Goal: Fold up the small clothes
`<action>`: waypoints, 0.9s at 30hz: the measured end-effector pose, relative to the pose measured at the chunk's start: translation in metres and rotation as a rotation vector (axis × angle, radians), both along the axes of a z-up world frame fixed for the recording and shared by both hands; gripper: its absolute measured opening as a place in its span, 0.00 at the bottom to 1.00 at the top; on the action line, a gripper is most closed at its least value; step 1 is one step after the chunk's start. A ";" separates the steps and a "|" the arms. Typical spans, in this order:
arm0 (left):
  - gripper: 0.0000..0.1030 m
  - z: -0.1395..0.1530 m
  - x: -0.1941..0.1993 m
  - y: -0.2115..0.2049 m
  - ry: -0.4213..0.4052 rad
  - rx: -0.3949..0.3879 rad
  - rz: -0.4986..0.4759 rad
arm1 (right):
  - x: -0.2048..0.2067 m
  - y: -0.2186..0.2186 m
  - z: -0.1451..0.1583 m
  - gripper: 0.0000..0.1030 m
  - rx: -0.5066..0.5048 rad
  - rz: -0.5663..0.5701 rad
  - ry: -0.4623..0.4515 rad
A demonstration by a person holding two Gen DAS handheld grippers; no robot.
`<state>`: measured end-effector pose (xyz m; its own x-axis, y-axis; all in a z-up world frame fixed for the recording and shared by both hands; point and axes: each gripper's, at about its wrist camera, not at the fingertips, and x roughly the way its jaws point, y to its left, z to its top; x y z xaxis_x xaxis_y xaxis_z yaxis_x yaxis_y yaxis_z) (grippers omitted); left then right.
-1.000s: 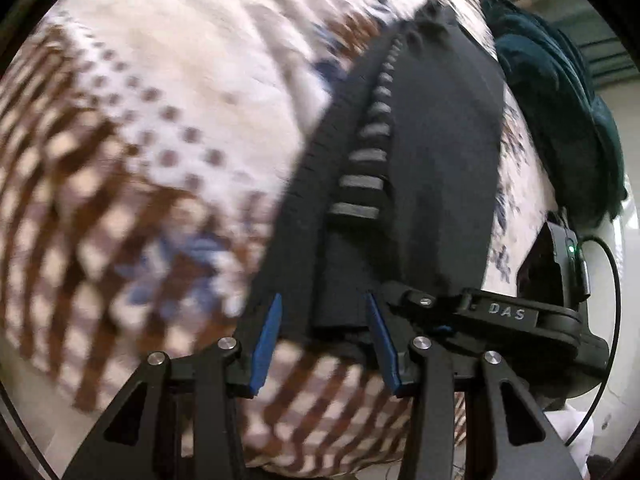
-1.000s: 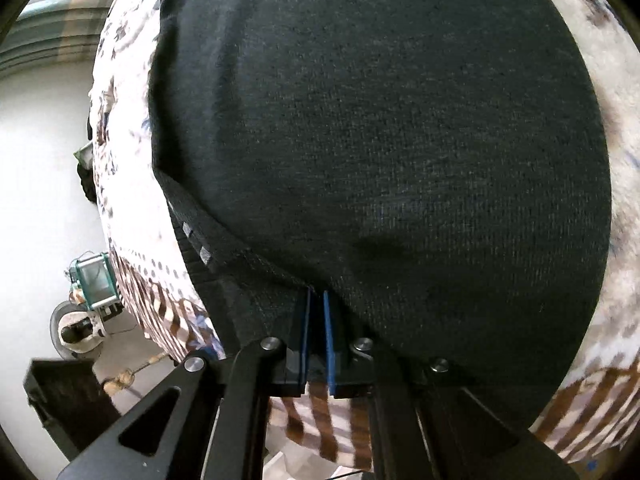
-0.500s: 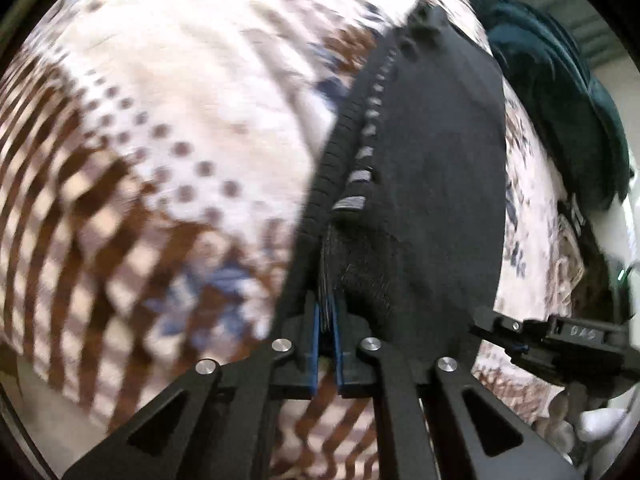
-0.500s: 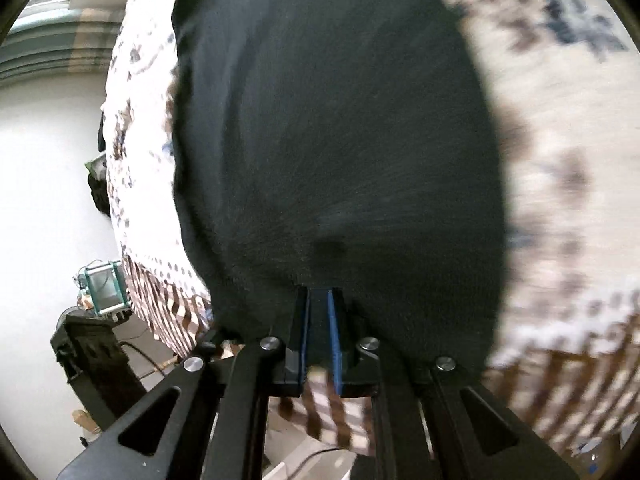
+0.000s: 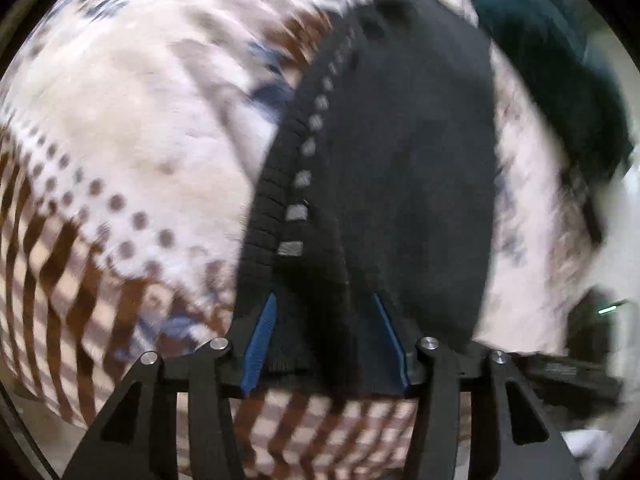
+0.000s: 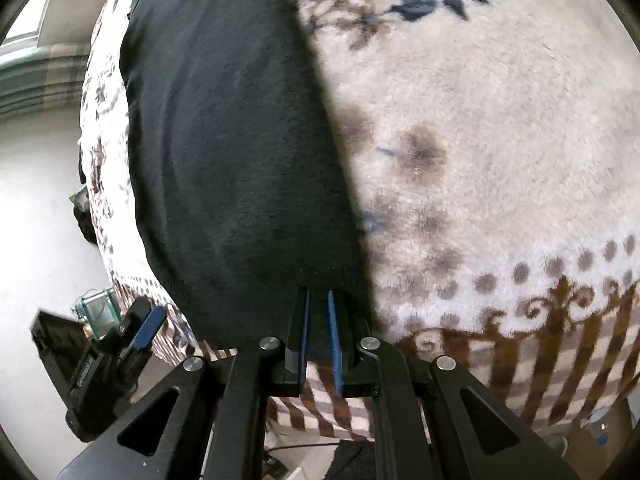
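A black knit garment (image 5: 400,184) with a ribbed edge and a row of grey squares lies as a long folded strip on a cream, brown and blue patterned blanket (image 5: 132,128). My left gripper (image 5: 325,320) hangs over the strip's near end. Its jaws are opening, with the cloth lying between the blue pads (image 5: 260,332) but not pressed. In the right wrist view the same garment (image 6: 232,152) runs up the left half. My right gripper (image 6: 319,320) is shut on its near hem, with dark cloth pinched between the pads. The left gripper (image 6: 148,328) also shows at lower left.
A dark teal cloth (image 5: 560,80) lies heaped at the blanket's far right. The blanket's near edge (image 6: 520,360) drops to a pale floor (image 6: 36,216), where a small glass-sided box (image 6: 96,312) stands. Plain blanket fills the right half of the right wrist view.
The left gripper closed on the near hem half a second ago and has opened again. The right gripper carried its edge leftward, so the garment looks narrower and more blanket shows.
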<state>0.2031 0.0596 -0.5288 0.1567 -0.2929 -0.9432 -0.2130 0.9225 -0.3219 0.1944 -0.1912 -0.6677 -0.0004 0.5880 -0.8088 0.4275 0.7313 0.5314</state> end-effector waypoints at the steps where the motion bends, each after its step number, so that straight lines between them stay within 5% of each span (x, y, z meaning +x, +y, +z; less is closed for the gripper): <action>1: 0.46 -0.006 0.002 -0.007 0.009 0.021 -0.024 | -0.001 -0.002 0.000 0.10 -0.001 -0.002 0.000; 4: 0.37 -0.015 -0.001 -0.013 -0.002 0.063 -0.036 | -0.004 -0.005 0.002 0.10 -0.005 -0.004 -0.003; 6: 0.08 -0.014 -0.005 -0.015 -0.022 0.069 -0.016 | -0.004 -0.003 0.004 0.10 0.000 -0.008 -0.006; 9: 0.09 0.002 -0.022 0.006 -0.051 0.034 0.023 | -0.003 0.002 0.008 0.10 -0.003 -0.004 -0.013; 11: 0.11 0.017 -0.031 0.005 -0.080 0.079 -0.018 | -0.005 0.004 0.009 0.10 0.008 -0.007 -0.012; 13: 0.36 0.024 -0.042 -0.003 -0.078 0.145 -0.106 | -0.007 0.005 0.011 0.10 0.016 -0.010 -0.009; 15: 0.45 0.023 -0.046 -0.013 -0.067 0.175 -0.181 | -0.007 0.008 0.013 0.10 0.023 0.007 -0.014; 20: 0.45 0.010 -0.057 -0.015 -0.014 0.265 -0.140 | -0.002 0.038 0.029 0.16 0.011 0.167 -0.088; 21: 0.45 0.010 -0.060 -0.010 -0.013 0.290 -0.112 | -0.001 0.051 0.035 0.24 -0.001 0.226 -0.131; 22: 0.45 0.009 -0.062 -0.006 -0.013 0.300 -0.081 | -0.001 0.066 0.042 0.48 -0.025 0.299 -0.185; 23: 0.45 0.010 -0.064 -0.002 -0.012 0.313 -0.058 | -0.002 0.076 0.045 0.61 -0.035 0.341 -0.226; 25: 0.45 0.011 -0.070 0.008 -0.014 0.334 -0.014 | -0.010 0.112 0.056 0.61 -0.140 0.511 -0.399; 27: 0.45 0.010 -0.073 0.014 -0.014 0.352 -0.003 | -0.026 0.145 0.063 0.61 -0.349 0.704 -0.566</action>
